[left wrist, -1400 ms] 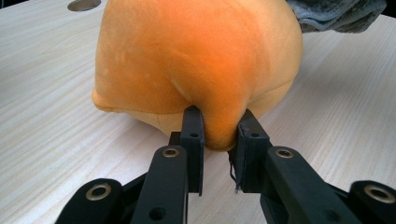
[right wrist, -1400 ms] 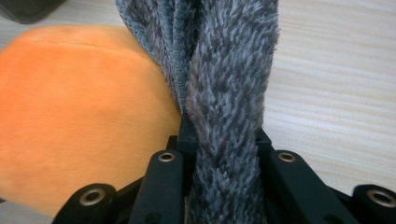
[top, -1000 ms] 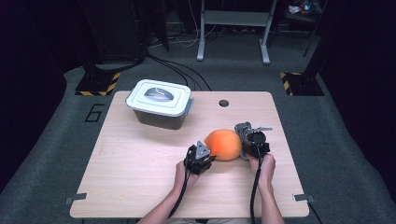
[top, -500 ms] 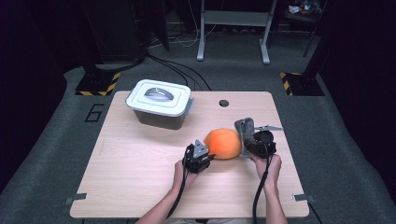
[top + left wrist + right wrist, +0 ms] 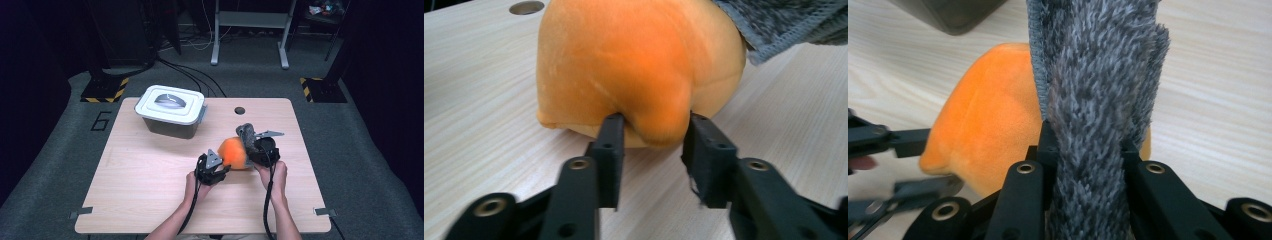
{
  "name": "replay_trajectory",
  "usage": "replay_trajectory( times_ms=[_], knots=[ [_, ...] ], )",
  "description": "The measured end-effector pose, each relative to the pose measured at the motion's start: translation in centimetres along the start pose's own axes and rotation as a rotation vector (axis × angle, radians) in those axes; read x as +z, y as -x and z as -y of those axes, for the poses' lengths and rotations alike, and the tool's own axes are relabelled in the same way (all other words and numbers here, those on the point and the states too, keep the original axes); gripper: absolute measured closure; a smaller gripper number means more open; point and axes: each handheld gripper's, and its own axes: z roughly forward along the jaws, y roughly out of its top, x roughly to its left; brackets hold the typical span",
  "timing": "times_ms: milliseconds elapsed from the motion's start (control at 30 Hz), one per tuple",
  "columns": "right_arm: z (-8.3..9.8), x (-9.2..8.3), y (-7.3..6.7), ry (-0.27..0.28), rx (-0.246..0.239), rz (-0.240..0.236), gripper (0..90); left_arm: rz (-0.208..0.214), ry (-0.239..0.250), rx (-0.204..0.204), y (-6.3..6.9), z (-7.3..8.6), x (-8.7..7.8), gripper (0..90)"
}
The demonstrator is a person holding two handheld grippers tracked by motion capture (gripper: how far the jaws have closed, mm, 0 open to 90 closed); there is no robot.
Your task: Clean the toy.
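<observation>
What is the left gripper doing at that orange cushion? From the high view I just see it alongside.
Observer: A fold of the orange cushion sits between the fingers of the left gripper, whose jaws have just been opening.
Reviewer: And the right gripper?
Observer: The right gripper is shut on a grey fuzzy cloth.
Reviewer: Does the cloth touch the cushion?
Observer: Yes, the left gripper view shows its hemmed edge lying against the cushion's top.

orange plush (image 5: pixel 634 65) top cut by frame edge, grey cloth (image 5: pixel 1098 100) hiding its right side, left gripper (image 5: pixel 883 165) blurred
</observation>
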Motion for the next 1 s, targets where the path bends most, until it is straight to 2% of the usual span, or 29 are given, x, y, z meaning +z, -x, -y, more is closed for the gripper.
replay_trajectory(
  times_ms=[33,67,133,267,367,400,533,700,767,800,833,900,933,1000],
  knots=[
    [-0.1,0.1,0.1,0.003,-0.008,0.002,74.0,-0.012,0.006,-0.001,0.2,-0.1,0.0,53.2],
    [-0.4,0.4,0.2,0.001,-0.003,-0.003,74.0,-0.038,0.02,0.004,0.3,-0.2,-0.1,45.7],
    [-0.5,0.6,0.2,-0.004,0.005,-0.001,74.0,-0.051,0.023,0.015,0.3,-0.4,0.0,41.4],
    [-0.7,0.8,0.3,0.003,0.006,-0.006,74.0,-0.072,0.014,0.032,0.3,-0.8,0.8,40.2],
    [-0.7,0.9,0.4,0.005,0.013,-0.014,74.0,-0.076,0.016,0.046,0.4,-0.8,1.2,52.0],
    [-0.6,0.9,0.6,0.01,0.025,-0.022,74.1,-0.067,0.022,0.043,0.3,-0.8,1.3,58.8],
    [-0.5,0.4,0.9,0.034,0.036,-0.028,74.1,-0.051,0.031,0.029,0.2,-0.9,1.2,71.2],
    [-0.4,-1.0,0.6,0.066,0.04,-0.043,74.0,-0.026,0.026,-0.004,0.1,-1.4,0.5,73.1],
    [-0.4,-1.7,-0.3,0.079,0.015,-0.063,74.0,-0.017,0.02,-0.018,0.2,-1.8,0.2,73.1],
    [-0.4,-1.7,-0.3,0.079,0.015,-0.063,74.0,-0.014,0.015,-0.02,0.2,-2.0,0.1,73.1],
    [-0.5,-2.2,-1.0,0.079,-0.013,-0.072,74.0,-0.012,0.013,-0.035,0.3,-2.3,-0.1,73.0],
    [-0.6,-2.3,-1.4,0.083,-0.024,-0.077,74.0,-0.006,0.011,-0.047,0.3,-2.4,-0.1,73.0],
    [-0.7,-2.4,-2.3,0.081,-0.032,-0.1,73.9,-0.001,0.01,-0.058,0.3,-2.5,-0.2,73.0],
    [-0.7,-2.4,-2.6,0.082,-0.029,-0.109,73.9,0.003,0.005,-0.062,0.4,-2.5,-0.2,72.9]
  ],
)
